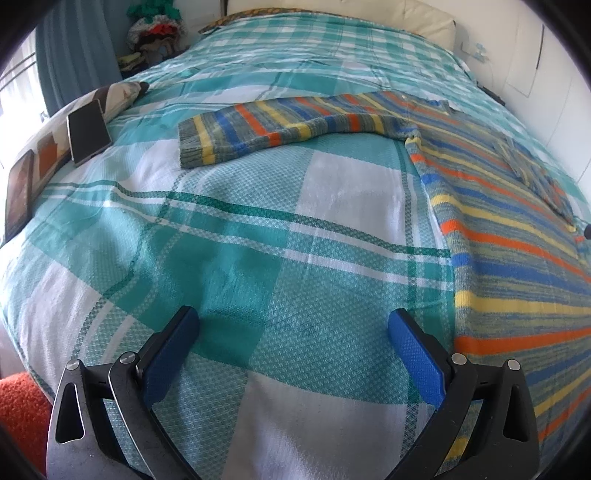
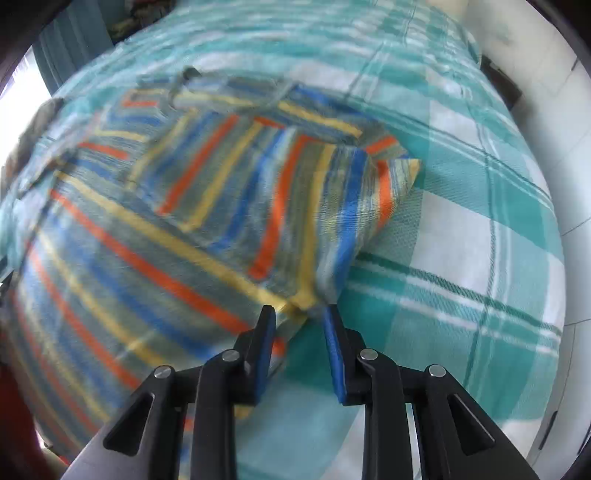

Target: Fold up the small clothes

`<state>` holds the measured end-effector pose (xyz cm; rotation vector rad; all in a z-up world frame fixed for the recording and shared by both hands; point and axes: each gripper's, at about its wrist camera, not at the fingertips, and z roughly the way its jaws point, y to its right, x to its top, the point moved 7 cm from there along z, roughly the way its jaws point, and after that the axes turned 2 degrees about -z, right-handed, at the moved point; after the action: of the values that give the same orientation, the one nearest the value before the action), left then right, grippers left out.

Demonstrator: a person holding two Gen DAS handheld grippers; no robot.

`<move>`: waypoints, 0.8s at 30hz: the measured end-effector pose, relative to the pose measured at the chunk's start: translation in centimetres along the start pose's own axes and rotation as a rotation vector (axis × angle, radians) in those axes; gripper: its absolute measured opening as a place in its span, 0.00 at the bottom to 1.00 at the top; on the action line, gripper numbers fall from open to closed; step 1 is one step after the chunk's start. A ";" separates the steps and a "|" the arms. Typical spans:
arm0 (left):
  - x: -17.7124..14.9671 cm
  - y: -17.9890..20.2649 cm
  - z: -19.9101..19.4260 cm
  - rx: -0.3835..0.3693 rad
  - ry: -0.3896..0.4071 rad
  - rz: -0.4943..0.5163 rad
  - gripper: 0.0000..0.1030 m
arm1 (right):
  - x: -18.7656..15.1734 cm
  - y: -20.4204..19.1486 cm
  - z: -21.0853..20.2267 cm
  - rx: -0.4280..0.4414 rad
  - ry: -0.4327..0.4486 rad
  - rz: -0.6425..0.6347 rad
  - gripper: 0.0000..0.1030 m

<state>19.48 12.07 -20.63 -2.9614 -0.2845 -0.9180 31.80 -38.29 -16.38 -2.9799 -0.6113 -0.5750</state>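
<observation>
A striped knit sweater in orange, yellow, blue and grey lies flat on the teal-and-white checked bedspread. One sleeve stretches out to the left. My left gripper stands wide open over bare bedspread, left of the sweater's hem, with nothing between its fingers. In the right wrist view, which is blurred, the other sleeve is folded across the sweater's body. My right gripper points down at the fold's near edge. Its jaws stand a narrow gap apart and I see no cloth pinched between the pads.
A phone leans on a patterned pillow at the bed's left side, with a dark tablet nearer. An orange rug lies below the bed's corner. A cream pillow and a white wall bound the far right.
</observation>
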 end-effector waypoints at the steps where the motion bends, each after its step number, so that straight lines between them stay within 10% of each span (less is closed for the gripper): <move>1: 0.0 0.0 0.0 -0.001 0.000 -0.003 0.99 | -0.9 -1.5 -1.0 0.029 0.001 -0.020 0.27; 5: -0.2 0.0 0.0 0.007 0.003 0.003 0.99 | -6.6 -5.6 -1.2 0.132 -0.058 -0.049 0.30; 7: -0.4 0.1 -0.2 0.008 0.005 0.018 0.99 | -11.2 -5.2 0.5 0.068 -0.142 -0.038 0.30; 12: -0.9 0.0 -0.5 0.009 0.014 0.043 0.99 | -14.8 -2.9 -4.0 -0.061 -0.031 0.119 0.36; 19: -1.2 0.0 -0.9 0.014 0.013 0.040 0.99 | -18.3 -12.7 -5.7 0.127 -0.043 0.097 0.50; 21: -1.4 0.0 -1.0 0.010 0.012 0.045 0.99 | -20.9 -13.3 -3.8 0.031 -0.178 0.078 0.53; 24: -1.6 -0.1 -1.3 0.009 0.014 0.051 0.99 | -20.1 -14.1 -6.5 -0.160 -0.133 0.068 0.54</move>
<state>17.43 11.80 -20.49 -2.9376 -0.2114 -0.9290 6.94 -33.56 -18.07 -3.1960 -0.4907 -0.4432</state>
